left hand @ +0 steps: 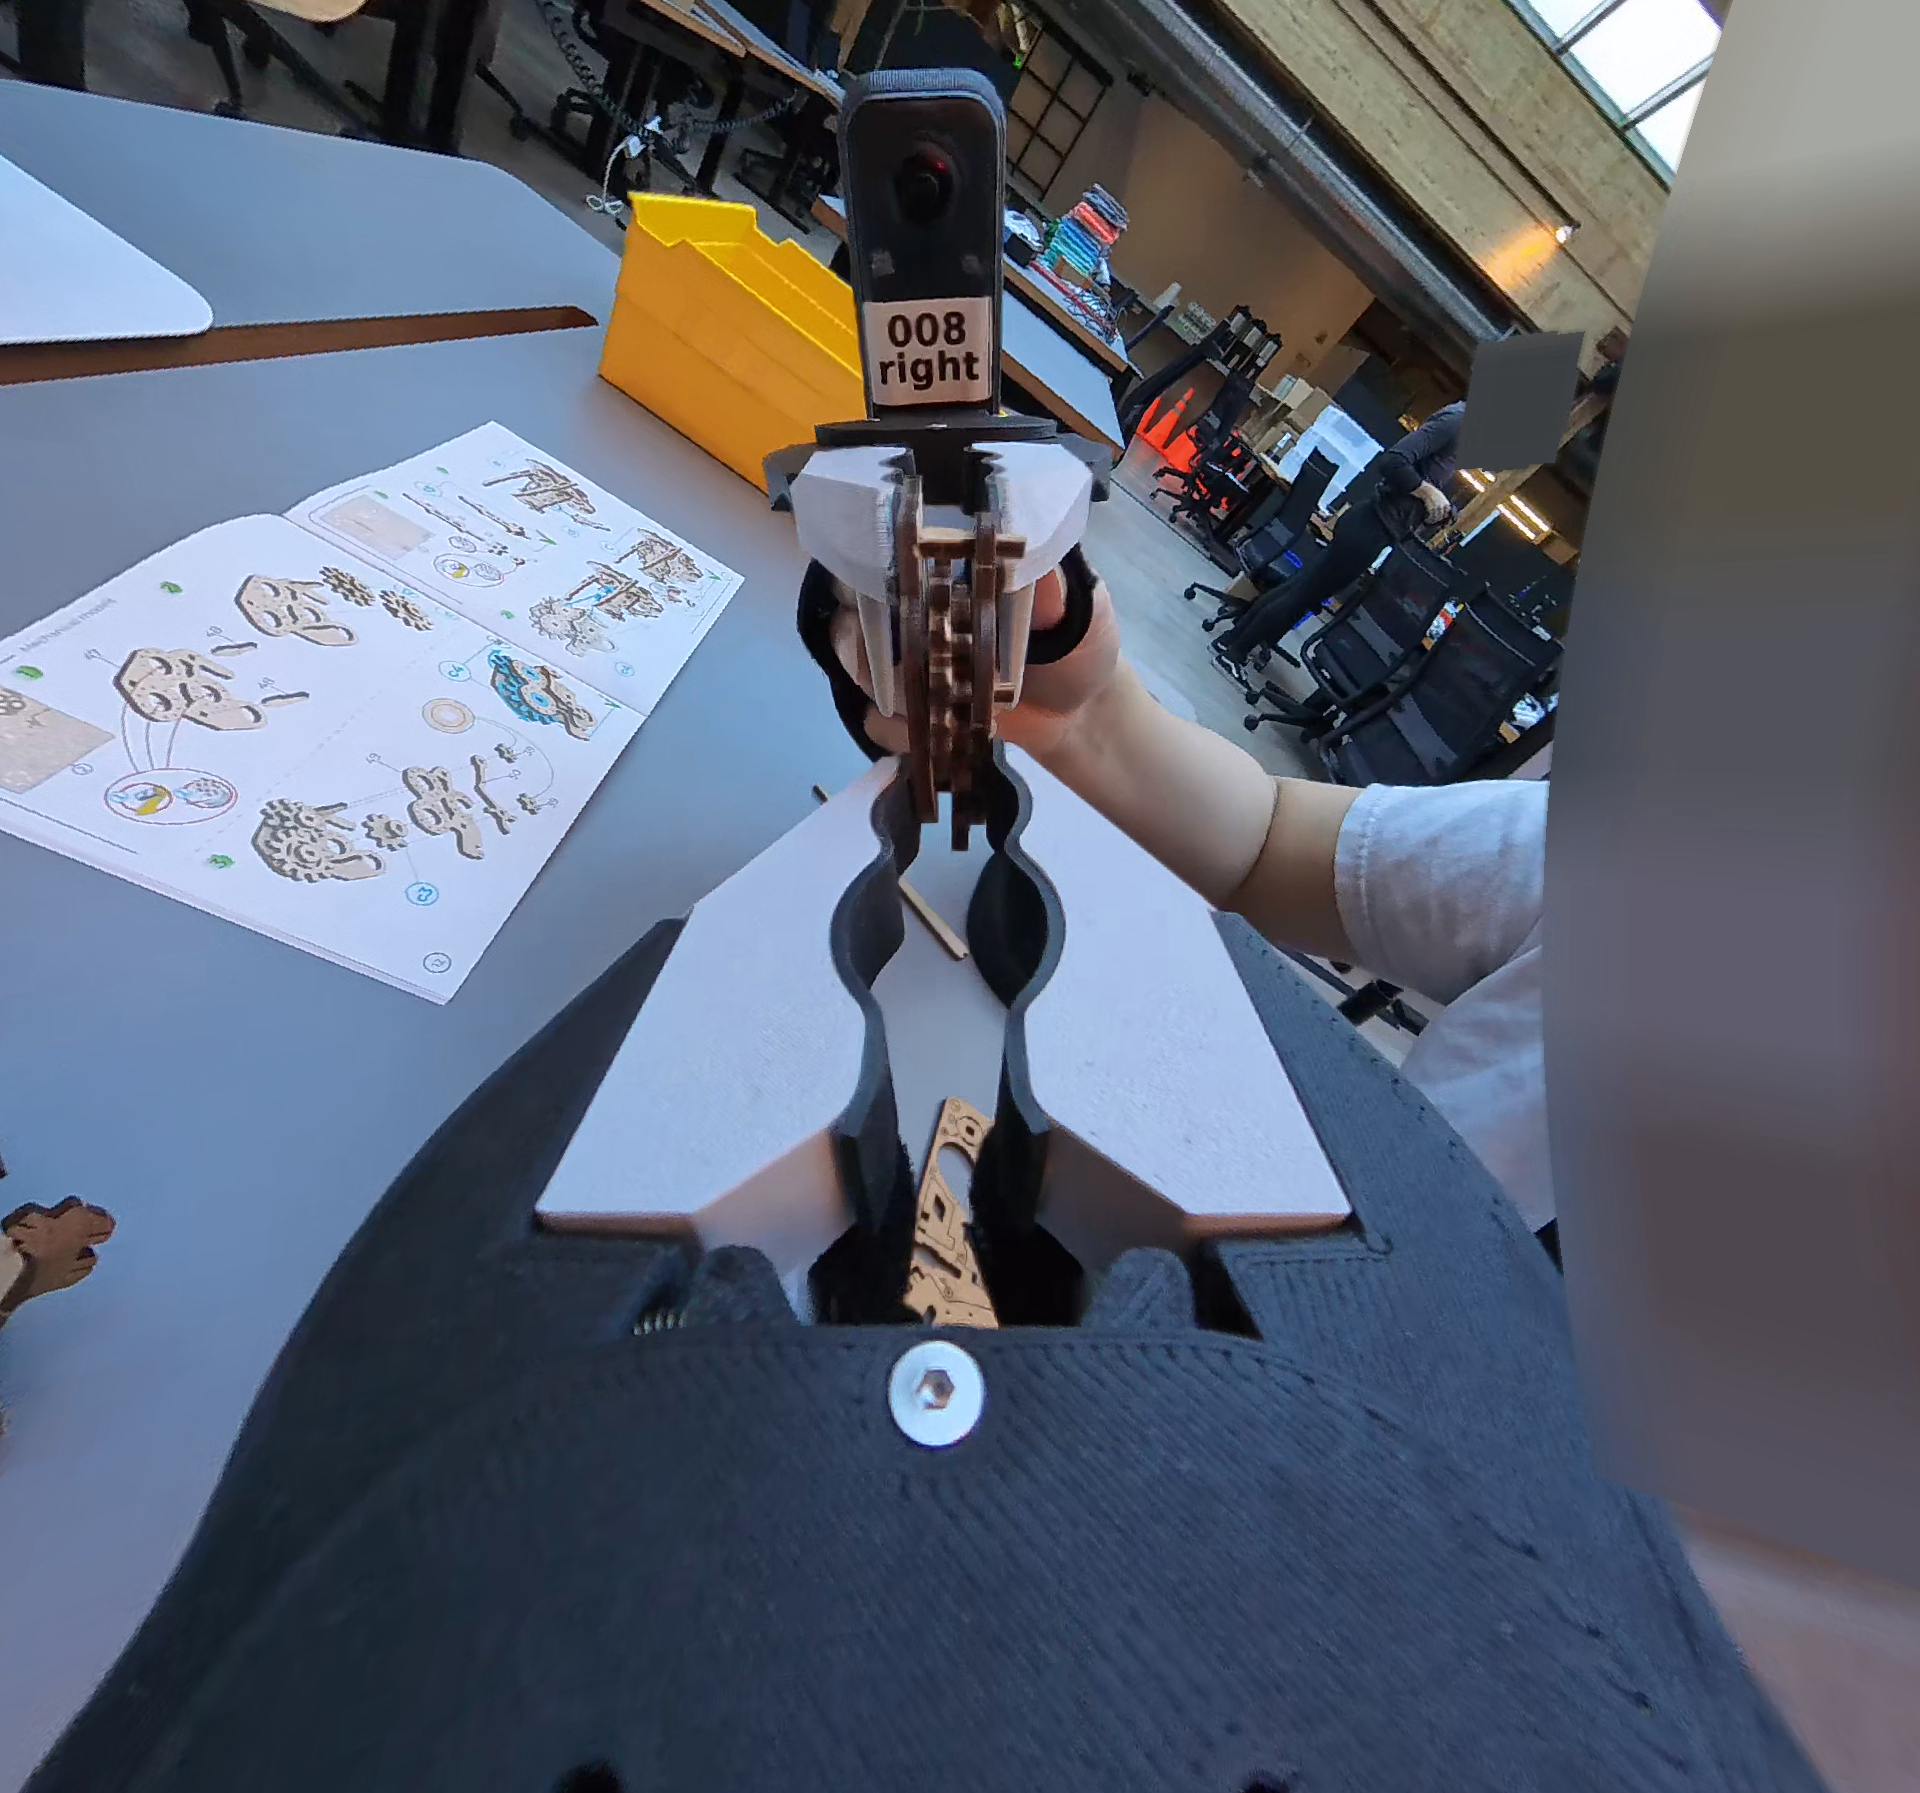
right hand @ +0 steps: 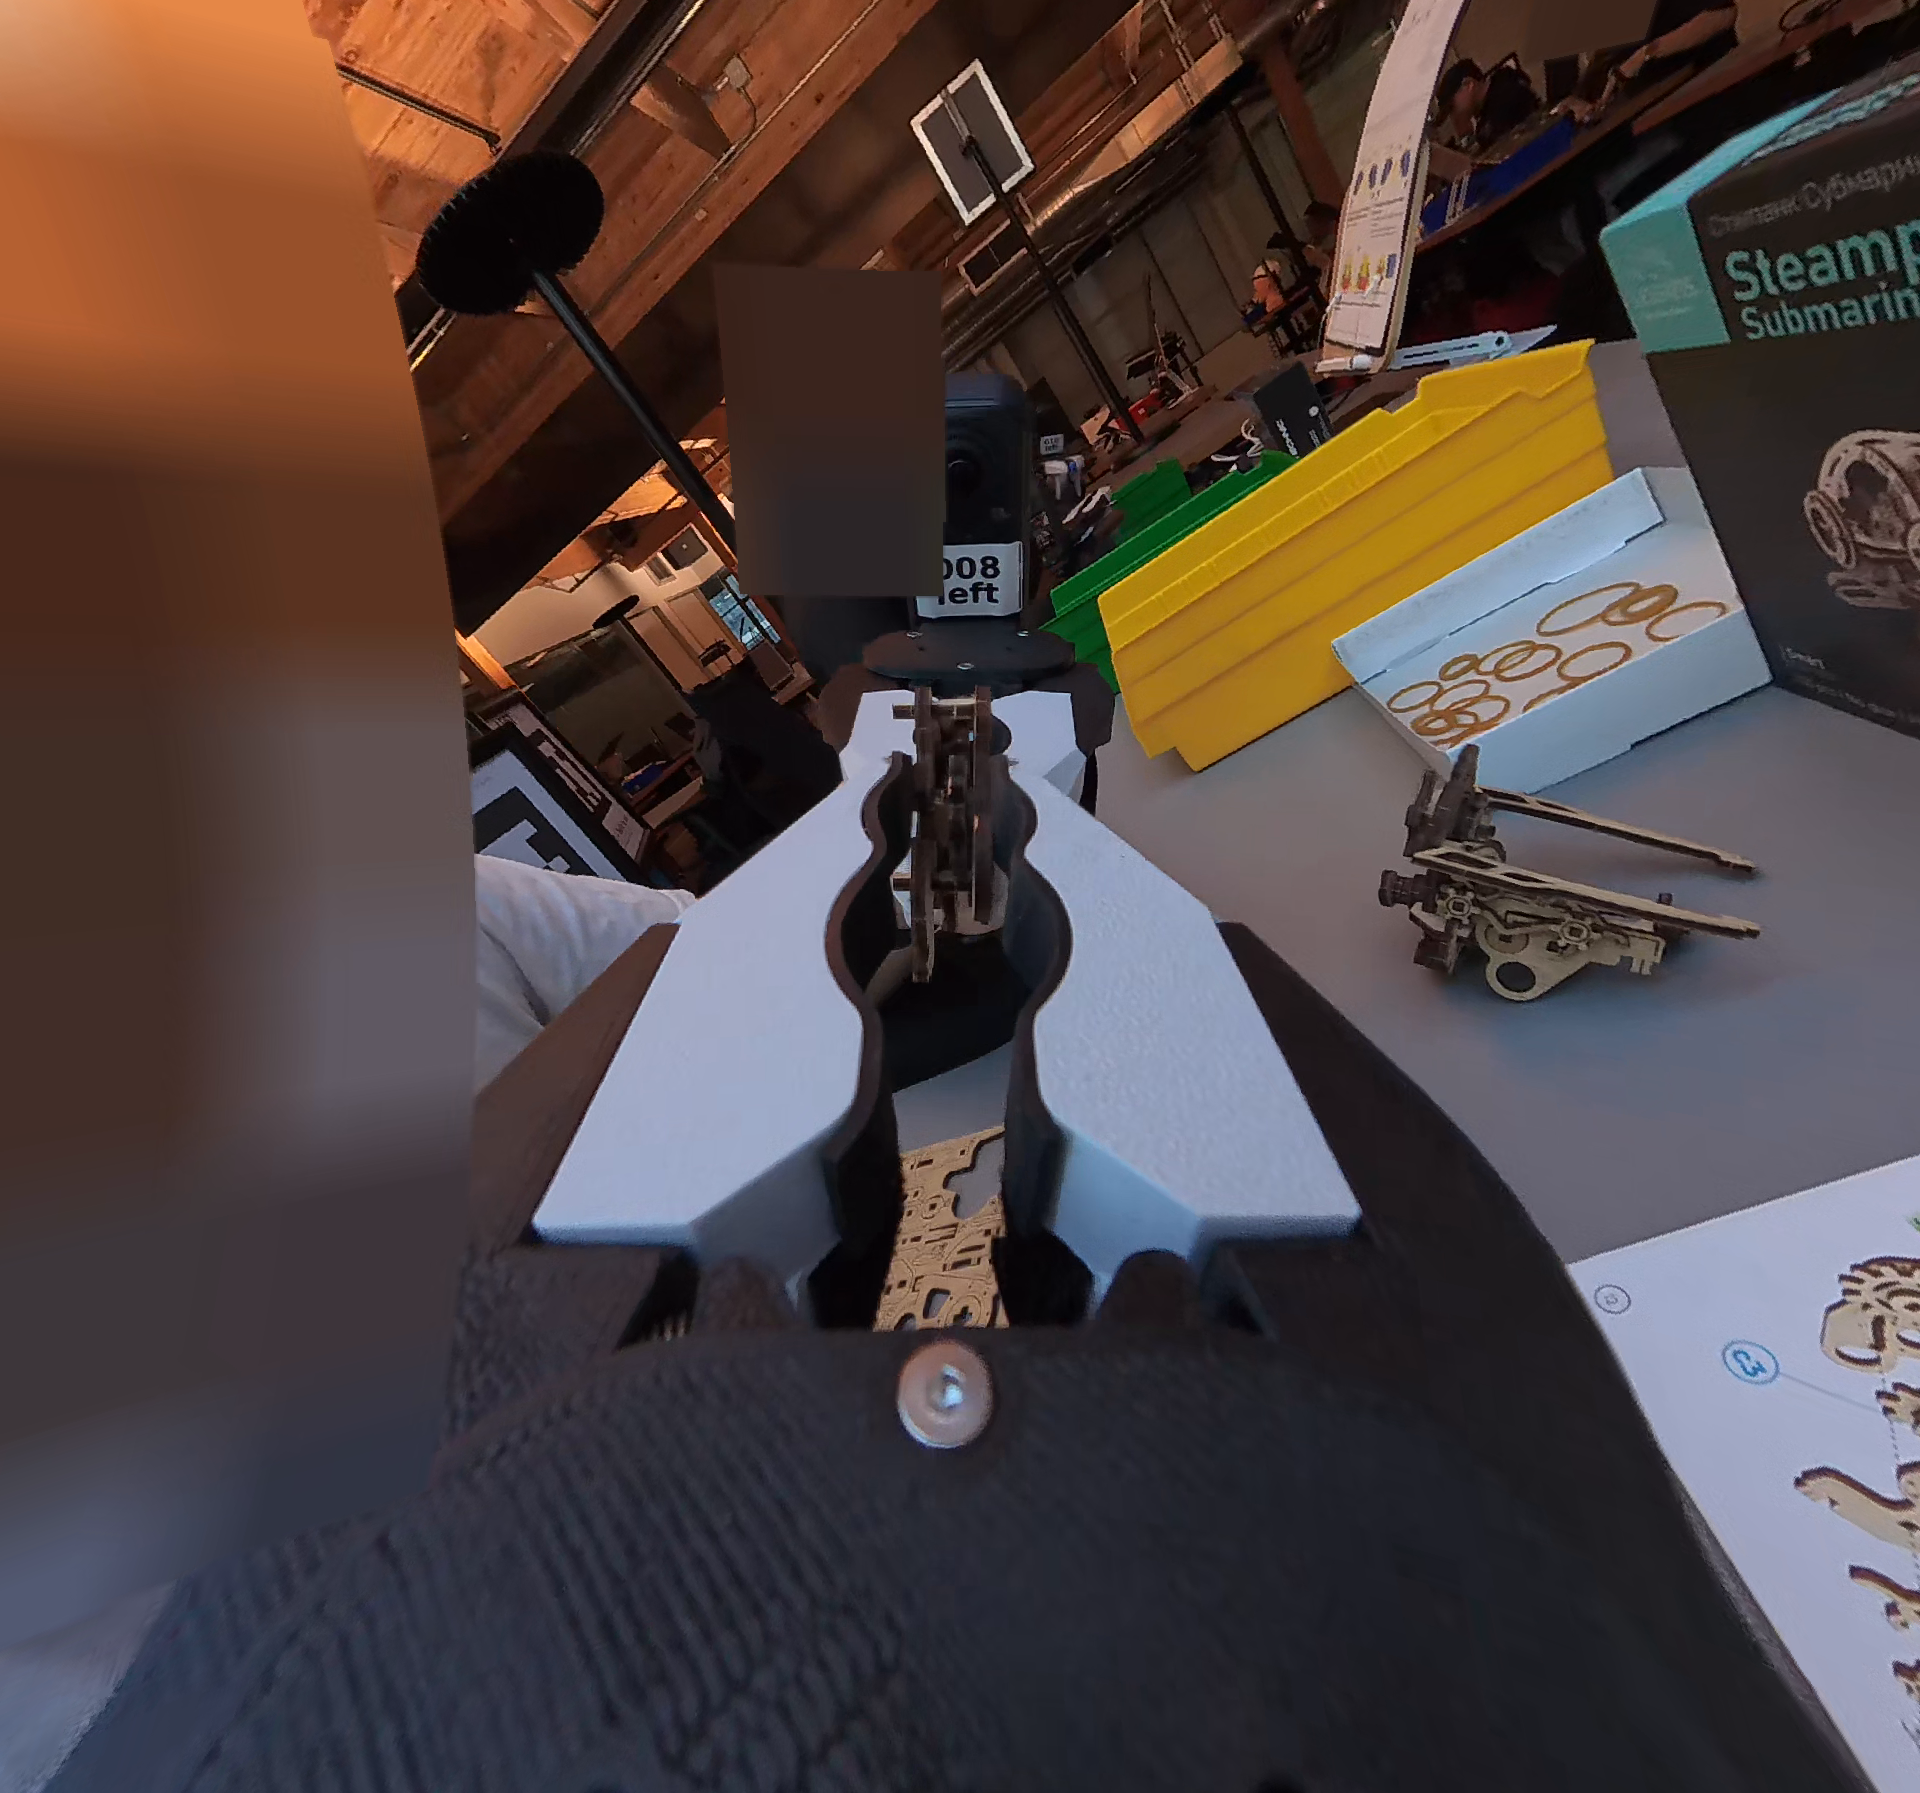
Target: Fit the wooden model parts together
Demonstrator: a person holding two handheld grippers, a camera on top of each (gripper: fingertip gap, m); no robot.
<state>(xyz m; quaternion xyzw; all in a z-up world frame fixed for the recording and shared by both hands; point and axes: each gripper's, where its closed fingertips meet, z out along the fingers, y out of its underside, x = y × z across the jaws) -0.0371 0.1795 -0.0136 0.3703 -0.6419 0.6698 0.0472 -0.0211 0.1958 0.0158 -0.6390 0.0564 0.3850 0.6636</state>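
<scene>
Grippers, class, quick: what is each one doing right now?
Left gripper: shut on the wooden gear assembly.
Right gripper: shut on the same assembly, from the opposite end.

i count two grippers, my left gripper [left hand: 948, 787] and my right gripper [right hand: 951, 787], and one brown wooden gear assembly [left hand: 954, 663] between them. on the grey table [left hand: 260, 1068]: one open instruction booklet [left hand: 343, 694], one yellow plastic bin [left hand: 727, 330], one green bin [right hand: 1143, 528], one white tray of rubber bands [right hand: 1538, 673], one finished wooden mechanism [right hand: 1527, 902], one dark printed box [right hand: 1808, 455].
</scene>
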